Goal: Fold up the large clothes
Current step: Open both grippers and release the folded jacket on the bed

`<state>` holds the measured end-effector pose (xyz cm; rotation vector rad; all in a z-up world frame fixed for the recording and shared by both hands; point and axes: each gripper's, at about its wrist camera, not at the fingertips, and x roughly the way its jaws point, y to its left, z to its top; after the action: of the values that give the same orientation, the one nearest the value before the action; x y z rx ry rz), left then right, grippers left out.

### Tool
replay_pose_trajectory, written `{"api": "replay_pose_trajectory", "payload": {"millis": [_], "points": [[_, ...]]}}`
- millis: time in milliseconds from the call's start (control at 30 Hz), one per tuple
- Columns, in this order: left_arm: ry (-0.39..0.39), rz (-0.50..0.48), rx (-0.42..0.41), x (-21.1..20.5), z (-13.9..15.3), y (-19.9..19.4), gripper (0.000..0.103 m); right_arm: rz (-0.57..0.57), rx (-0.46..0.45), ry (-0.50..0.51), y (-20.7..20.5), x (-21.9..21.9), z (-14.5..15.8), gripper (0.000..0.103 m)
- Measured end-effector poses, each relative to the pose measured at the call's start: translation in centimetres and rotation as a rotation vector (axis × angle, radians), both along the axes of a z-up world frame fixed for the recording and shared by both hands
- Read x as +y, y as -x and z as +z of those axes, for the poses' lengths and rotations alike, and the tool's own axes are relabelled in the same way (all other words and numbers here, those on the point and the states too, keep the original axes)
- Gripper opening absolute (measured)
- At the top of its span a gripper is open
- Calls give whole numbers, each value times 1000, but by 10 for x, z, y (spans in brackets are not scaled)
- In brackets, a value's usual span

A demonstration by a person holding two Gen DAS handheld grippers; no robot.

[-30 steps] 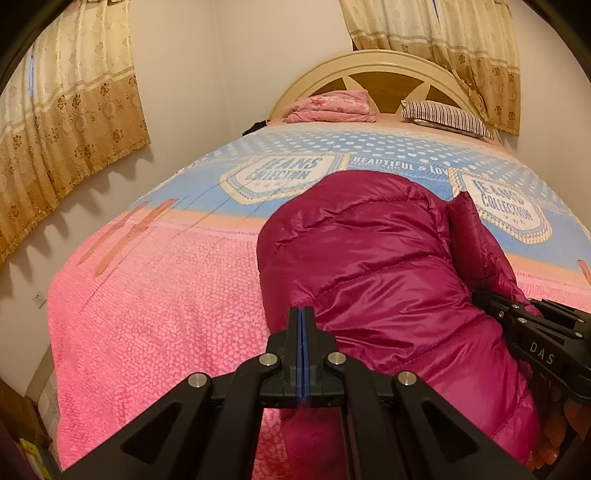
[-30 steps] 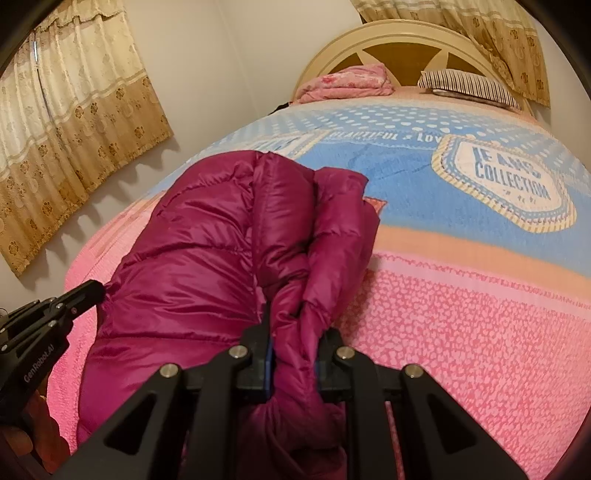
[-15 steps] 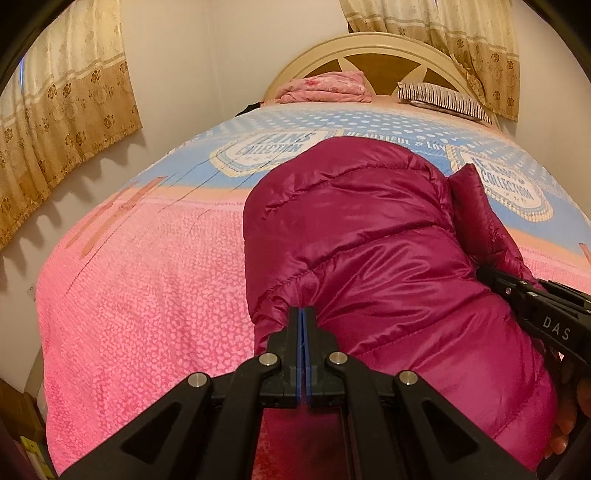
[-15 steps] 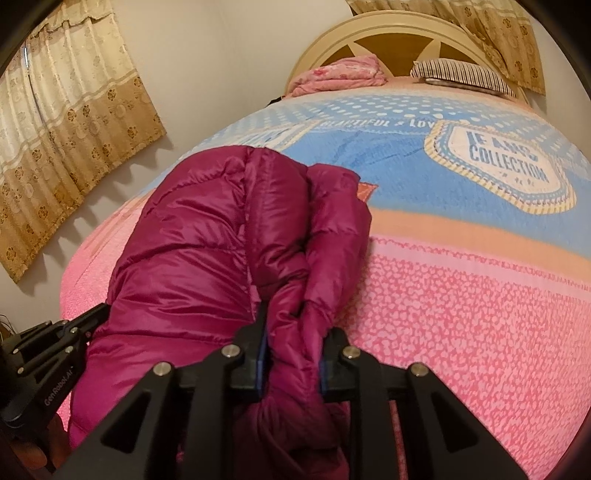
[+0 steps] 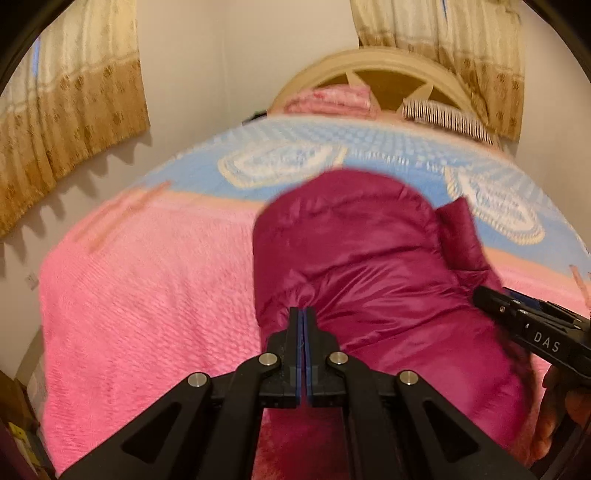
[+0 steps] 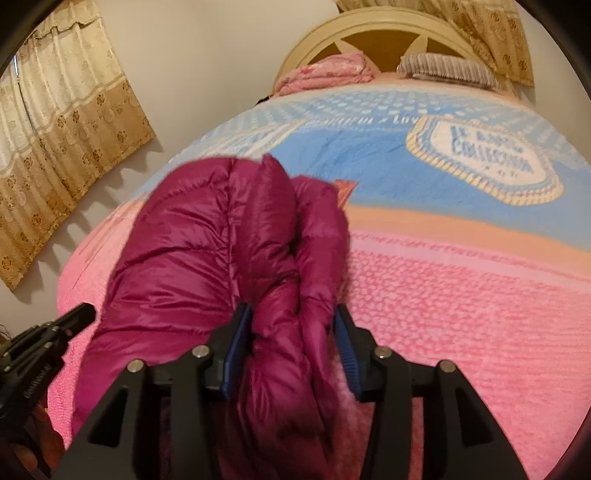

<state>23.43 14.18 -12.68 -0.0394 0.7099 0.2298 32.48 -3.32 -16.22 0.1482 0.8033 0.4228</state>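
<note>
A magenta puffer jacket (image 5: 369, 266) lies folded lengthwise on the pink and blue bedspread (image 5: 147, 295). My left gripper (image 5: 303, 317) is shut, its tips pinching the jacket's near left edge. In the right wrist view the jacket (image 6: 207, 251) lies at left, and a bunched fold of it sits between the fingers of my right gripper (image 6: 291, 321). Those jaws stand apart, wider than the fold. Each gripper shows at the edge of the other's view: the right one in the left wrist view (image 5: 480, 299) and the left one in the right wrist view (image 6: 86, 314).
The bed's cream headboard (image 6: 369, 33) is at the far end with a folded pink blanket (image 6: 325, 70) and a striped pillow (image 6: 447, 66). Gold curtains (image 6: 62, 129) hang on the left wall. The bed's left edge drops off near the wall.
My right gripper's jaws have opened around the jacket fold that they were clamping. Both grippers have pulled back toward the foot of the bed. The left gripper stays shut.
</note>
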Motion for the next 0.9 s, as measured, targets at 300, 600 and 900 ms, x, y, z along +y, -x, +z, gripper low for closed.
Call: {"api": "replay_pose_trajectory", "payload": {"millis": [300, 600, 900], "points": [[57, -22, -125, 9, 52, 68, 1, -33, -179, -35, 71, -25, 67, 77], [72, -36, -232, 11, 89, 114, 36, 12, -303, -25, 116, -14, 102, 79], [68, -59, -341, 7, 114, 139, 94, 32, -392, -17, 139, -6, 125, 83]]}}
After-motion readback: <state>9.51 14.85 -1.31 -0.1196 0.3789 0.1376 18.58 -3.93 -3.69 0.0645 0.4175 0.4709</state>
